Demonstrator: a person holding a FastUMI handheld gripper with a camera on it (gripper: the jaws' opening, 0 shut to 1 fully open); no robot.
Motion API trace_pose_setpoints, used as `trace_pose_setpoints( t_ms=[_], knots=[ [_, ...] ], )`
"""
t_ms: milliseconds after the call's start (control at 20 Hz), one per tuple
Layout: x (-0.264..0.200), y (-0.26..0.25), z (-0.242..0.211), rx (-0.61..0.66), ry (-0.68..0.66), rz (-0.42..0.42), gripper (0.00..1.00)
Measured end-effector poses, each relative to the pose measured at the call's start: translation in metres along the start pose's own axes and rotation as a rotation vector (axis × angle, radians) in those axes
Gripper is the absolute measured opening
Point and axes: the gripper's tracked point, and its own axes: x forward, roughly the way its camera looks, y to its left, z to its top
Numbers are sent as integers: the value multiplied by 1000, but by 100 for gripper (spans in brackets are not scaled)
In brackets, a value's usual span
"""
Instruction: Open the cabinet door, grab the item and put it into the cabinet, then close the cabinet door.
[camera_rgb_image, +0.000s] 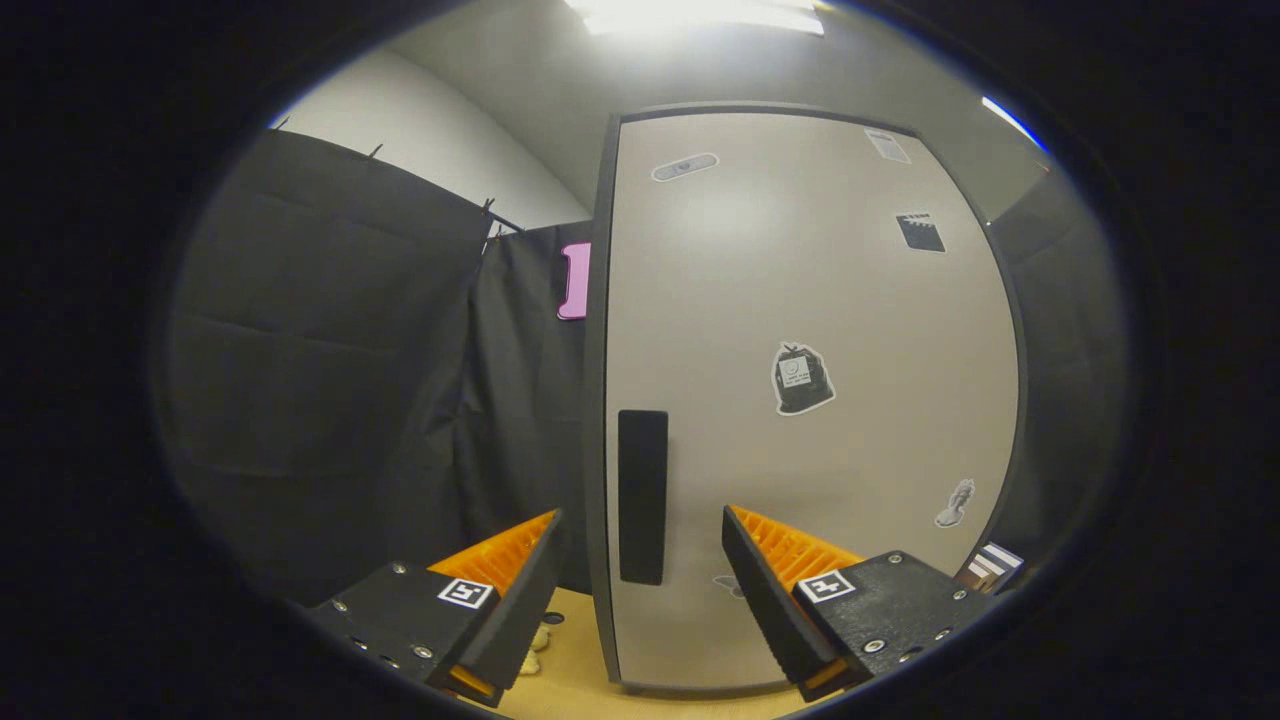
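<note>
A tall cabinet stands straight ahead with its pale grey door (800, 300) closed and several stickers on it. A black vertical handle (642, 495) sits near the door's left edge. My gripper (642, 525) is open, its two fingers on either side of the handle, which lies between them and a little beyond the tips. Nothing is held. A small pale item (534, 650) lies on the tan tabletop just under the left finger, mostly hidden by it.
Black cloth walls (330, 350) hang to the left of the cabinet and behind it. The tan tabletop (580, 680) runs under the cabinet's foot. A small striped object (990, 565) shows at the cabinet's lower right.
</note>
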Motion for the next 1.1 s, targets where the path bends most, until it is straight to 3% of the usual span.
trace_pose_setpoints(
  t_ms=[300, 500, 650, 750, 1100],
  knots=[
    [35, -4, -9, 29, 46, -37, 82],
    [45, -4, -8, 34, 43, -50, 65],
    [48, 2, -10, 36, 49, -36, 38],
    [47, 3, -12, 39, 61, -31, 31],
    [32, 4, -11, 49, 82, 43, 27]
  ],
)
